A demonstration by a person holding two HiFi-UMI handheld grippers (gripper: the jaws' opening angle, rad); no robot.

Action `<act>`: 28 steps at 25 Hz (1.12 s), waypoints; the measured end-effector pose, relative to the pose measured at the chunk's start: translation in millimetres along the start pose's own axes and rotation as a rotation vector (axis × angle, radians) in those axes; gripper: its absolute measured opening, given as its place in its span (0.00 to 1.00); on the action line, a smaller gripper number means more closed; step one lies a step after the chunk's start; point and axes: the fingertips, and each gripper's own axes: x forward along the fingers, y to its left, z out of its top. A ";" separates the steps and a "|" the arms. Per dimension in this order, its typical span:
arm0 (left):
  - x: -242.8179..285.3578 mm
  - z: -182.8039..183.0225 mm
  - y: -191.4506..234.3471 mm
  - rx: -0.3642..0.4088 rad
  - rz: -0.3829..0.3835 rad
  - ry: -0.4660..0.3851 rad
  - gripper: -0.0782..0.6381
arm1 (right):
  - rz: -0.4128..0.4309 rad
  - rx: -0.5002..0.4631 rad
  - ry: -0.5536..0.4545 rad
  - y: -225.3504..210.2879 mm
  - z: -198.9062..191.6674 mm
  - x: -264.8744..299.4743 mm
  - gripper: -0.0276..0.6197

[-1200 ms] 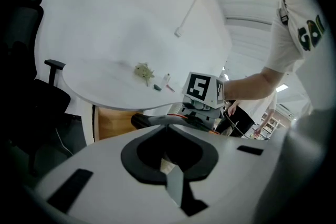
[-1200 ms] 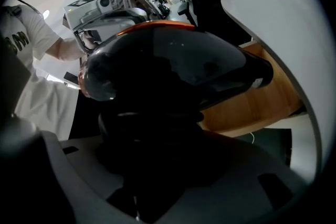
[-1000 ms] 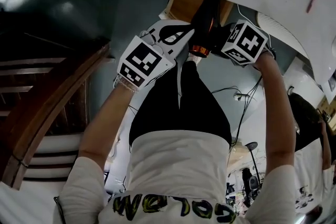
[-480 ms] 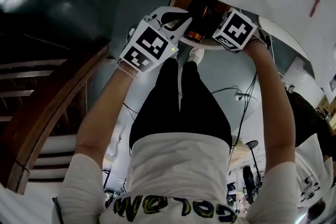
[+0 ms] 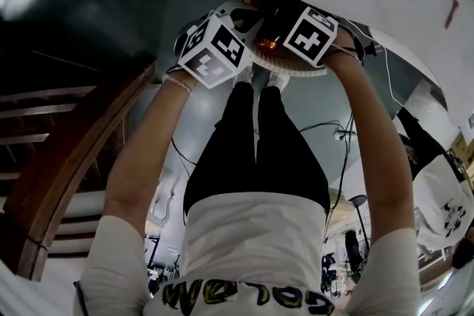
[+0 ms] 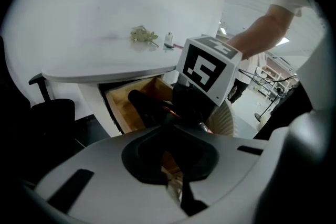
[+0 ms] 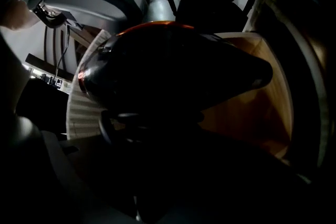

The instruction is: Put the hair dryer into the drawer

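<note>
White surface [image 6: 94, 18]: green sprig [image 6: 143, 35] and small white item [image 6: 169, 38] lie on it, just beside each other. Open wooden drawer [image 6: 123, 105] sits under its edge.

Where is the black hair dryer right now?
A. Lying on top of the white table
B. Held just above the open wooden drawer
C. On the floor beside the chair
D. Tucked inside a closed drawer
B: in the right gripper view the black hair dryer hangs over the wooden floor of the open drawer, which sits beneath the white tabletop.
</note>
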 end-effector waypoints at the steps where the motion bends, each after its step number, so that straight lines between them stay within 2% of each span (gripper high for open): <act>1: 2.4 -2.8 0.6 0.004 0.000 0.012 0.13 | -0.015 -0.002 0.007 -1.5 0.7 2.9 0.41; 11: 20.1 -18.5 6.6 0.033 0.001 0.094 0.13 | -0.100 0.017 0.073 -12.2 1.5 24.2 0.41; 22: 36.3 -43.2 20.1 0.019 0.028 0.169 0.13 | -0.118 0.021 0.092 -20.2 11.9 51.5 0.42; 28: 43.7 -47.3 20.9 0.046 0.027 0.214 0.13 | -0.137 0.018 0.133 -24.8 9.0 56.3 0.42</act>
